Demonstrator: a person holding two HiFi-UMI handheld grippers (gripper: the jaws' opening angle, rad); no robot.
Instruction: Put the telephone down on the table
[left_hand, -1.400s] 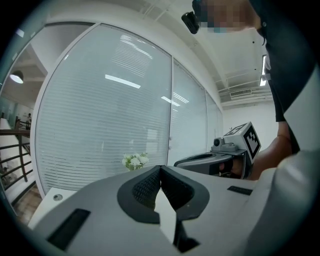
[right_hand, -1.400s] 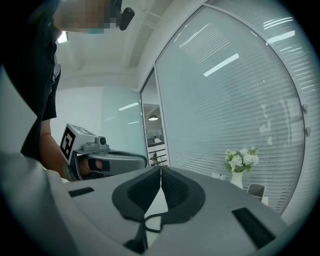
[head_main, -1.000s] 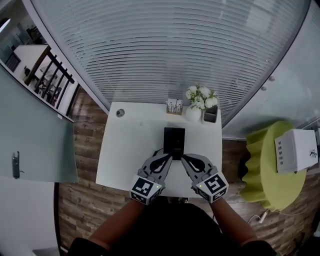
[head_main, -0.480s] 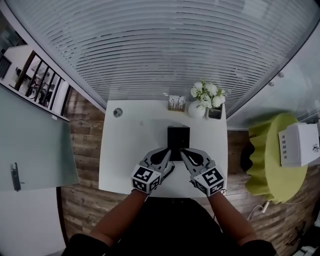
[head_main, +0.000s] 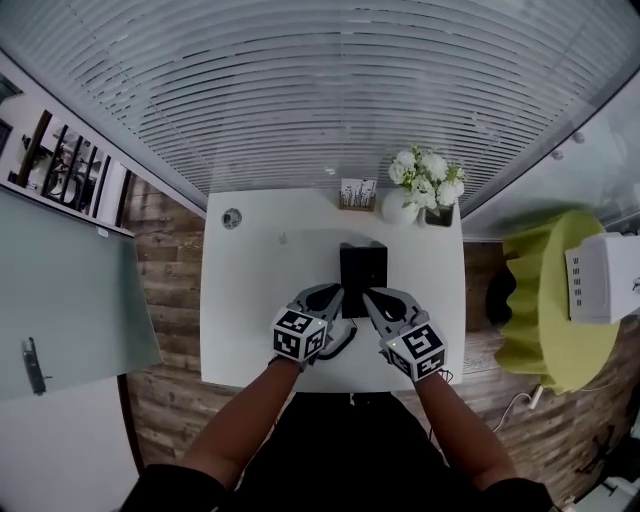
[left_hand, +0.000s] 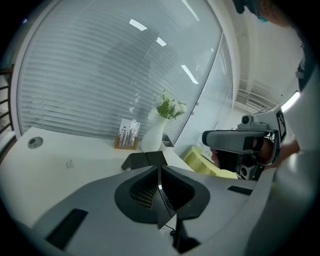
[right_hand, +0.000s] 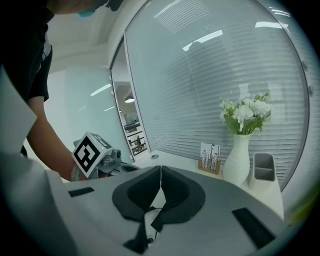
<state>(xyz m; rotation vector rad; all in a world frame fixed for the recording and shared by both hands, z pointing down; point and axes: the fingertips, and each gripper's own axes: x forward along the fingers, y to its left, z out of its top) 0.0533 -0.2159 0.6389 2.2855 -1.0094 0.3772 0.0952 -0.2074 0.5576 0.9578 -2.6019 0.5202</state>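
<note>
The black telephone (head_main: 362, 272) sits at the tips of the clenched left tool (head_main: 337, 294) and right tool (head_main: 368, 296), perhaps already resting on the white surface (head_main: 250, 300). Best to settle it flat, then open both tools together.

Table (head_main: 250, 300) left half bare: wide lane in from left side and near edge, only grommet (head_main: 232, 217) at back left. Phone (head_main: 362, 275) blocks centre. Back right crowded: card stand (head_main: 357, 194), vase (head_main: 400, 208), cup (head_main: 440, 215) in row by blinds (head_main: 300, 100). Strip right of phone narrow. Green chair (head_main: 545, 300) near right edge.
</note>
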